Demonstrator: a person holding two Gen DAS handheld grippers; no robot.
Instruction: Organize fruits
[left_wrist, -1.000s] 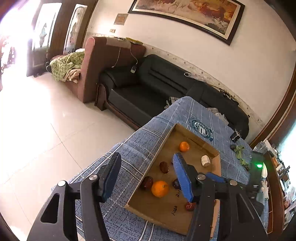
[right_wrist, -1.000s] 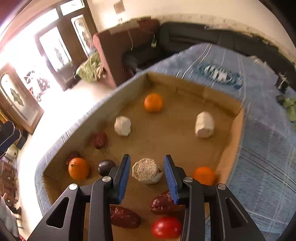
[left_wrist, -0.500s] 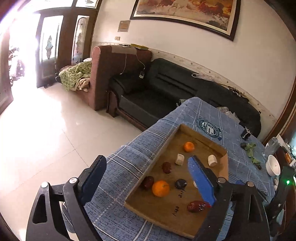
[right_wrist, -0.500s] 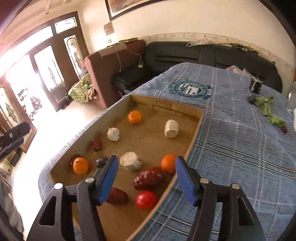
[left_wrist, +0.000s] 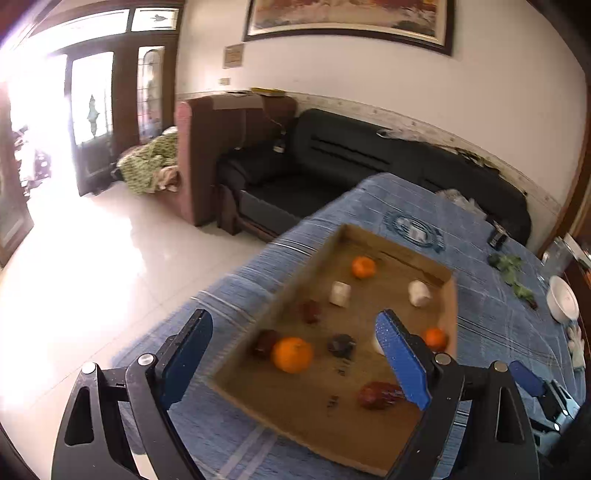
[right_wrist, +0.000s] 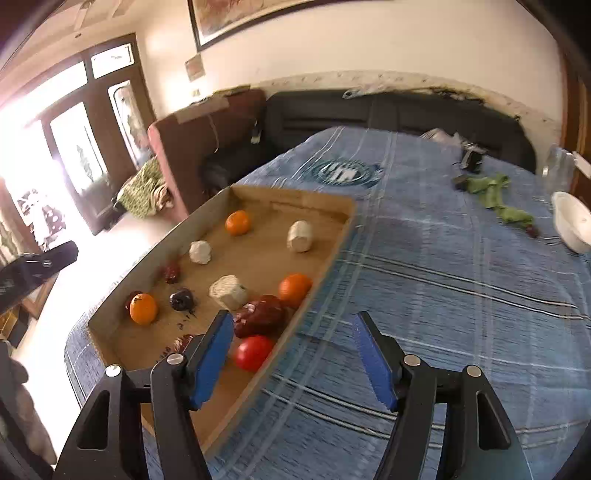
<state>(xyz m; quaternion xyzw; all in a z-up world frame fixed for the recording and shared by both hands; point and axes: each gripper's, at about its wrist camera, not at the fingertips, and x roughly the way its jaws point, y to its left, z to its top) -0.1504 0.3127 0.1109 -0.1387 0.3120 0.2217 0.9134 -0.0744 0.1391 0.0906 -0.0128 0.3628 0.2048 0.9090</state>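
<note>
the right gripper (right_wrist: 291, 354) hangs spread wide with nothing between its pads, above the tray's (right_wrist: 325, 266) right wall and the blue cloth (right_wrist: 443, 295). just past its left pad lie a tomato (right_wrist: 254, 352) and a dark red fruit (right_wrist: 260, 319), then an orange (right_wrist: 294, 289) at the wall. the left gripper (left_wrist: 291, 354) is spread wide too, holding nothing, over the tray's near end above another orange (left_wrist: 292, 354). far off stands a sofa (left_wrist: 332, 166).
</note>
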